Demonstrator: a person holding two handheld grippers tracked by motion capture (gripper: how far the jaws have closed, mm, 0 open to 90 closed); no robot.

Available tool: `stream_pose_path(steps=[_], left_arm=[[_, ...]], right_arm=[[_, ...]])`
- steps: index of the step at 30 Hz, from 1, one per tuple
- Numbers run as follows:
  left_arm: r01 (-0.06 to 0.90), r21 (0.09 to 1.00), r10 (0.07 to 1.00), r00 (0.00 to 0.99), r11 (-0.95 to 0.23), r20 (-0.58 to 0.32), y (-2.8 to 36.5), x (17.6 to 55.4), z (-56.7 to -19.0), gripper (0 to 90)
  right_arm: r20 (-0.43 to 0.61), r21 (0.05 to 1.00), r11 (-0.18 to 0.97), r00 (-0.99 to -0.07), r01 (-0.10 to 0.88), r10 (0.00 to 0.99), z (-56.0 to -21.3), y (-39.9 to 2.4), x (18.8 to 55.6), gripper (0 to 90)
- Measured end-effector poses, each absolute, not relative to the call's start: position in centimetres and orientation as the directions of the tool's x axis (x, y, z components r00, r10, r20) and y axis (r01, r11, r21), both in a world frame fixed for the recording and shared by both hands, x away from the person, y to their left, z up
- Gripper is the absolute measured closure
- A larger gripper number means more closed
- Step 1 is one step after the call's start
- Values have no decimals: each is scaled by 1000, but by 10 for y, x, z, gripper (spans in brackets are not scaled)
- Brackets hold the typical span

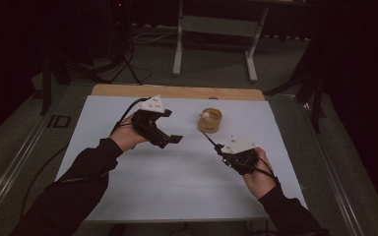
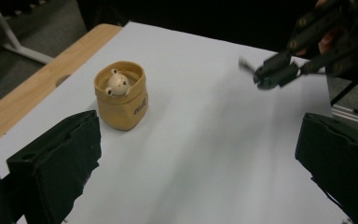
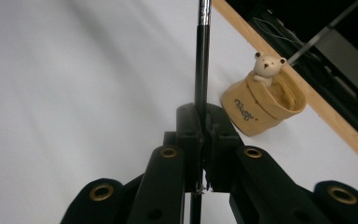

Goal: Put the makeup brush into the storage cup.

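Two grippers: both over the white table (image 1: 177, 187), one in each hand, well apart from each other.
Right gripper (image 3: 200, 122): jaws fully closed on a thin black pen (image 3: 202, 60); the pen passes between the pads and sticks out ahead of the tips, with a silver band near its far end.
Right gripper, high view (image 1: 222, 147): pen (image 1: 209, 140) points up-left toward the pouch, tip near it but not touching.
Left gripper (image 2: 200, 154): jaws spread wide, nothing between them, bare table surface in the gap.
Left gripper, high view (image 1: 173, 139): held left of table centre, tips aimed to the right.
Pouch (image 2: 121, 95): tan fabric cup, upright on the table near the far edge, mouth open, dark lettering on its side.
Pouch, other views: (image 1: 210, 120) just beyond the pen tip; (image 3: 264, 103) to the right of the pen shaft, appearing tilted in the right gripper view.
Bear (image 2: 117, 84): small cream bear head inside the pouch at its rim; also visible at (image 3: 267, 66).
Wooden strip (image 1: 177, 91): bare edge of the table behind the white sheet.
In the way: open white surface between pen tip and pouch; left gripper stands off to the side.
Surroundings: grey frame legs (image 1: 214, 44) on the floor beyond the table; dark room.
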State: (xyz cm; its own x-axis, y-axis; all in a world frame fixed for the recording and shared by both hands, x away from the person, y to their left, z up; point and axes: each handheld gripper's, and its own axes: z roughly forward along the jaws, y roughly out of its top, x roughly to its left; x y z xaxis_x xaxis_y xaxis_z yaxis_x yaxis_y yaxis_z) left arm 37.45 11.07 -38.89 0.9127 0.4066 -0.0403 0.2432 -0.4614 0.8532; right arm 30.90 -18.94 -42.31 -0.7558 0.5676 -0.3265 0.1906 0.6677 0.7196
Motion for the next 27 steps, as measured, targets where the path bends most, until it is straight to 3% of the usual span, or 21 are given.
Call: stream_pose_path(steps=[9, 15, 27], left_arm=[[257, 868, 444, 895, -424, -48, 128, 357, -413, 4], [272, 872, 464, 884, -407, -59, 140, 341, -432, 3], [279, 906, 501, 861, -318, -89, 151, 314, -460, 4]], right_arm=[[-172, 823, 512, -749, 247, 639, -411, -203, 316, 859], [-157, 847, 474, -741, 239, 653, -409, -206, 315, 859], [31, 893, 302, -713, 335, 700, -408, -215, 319, 859]])
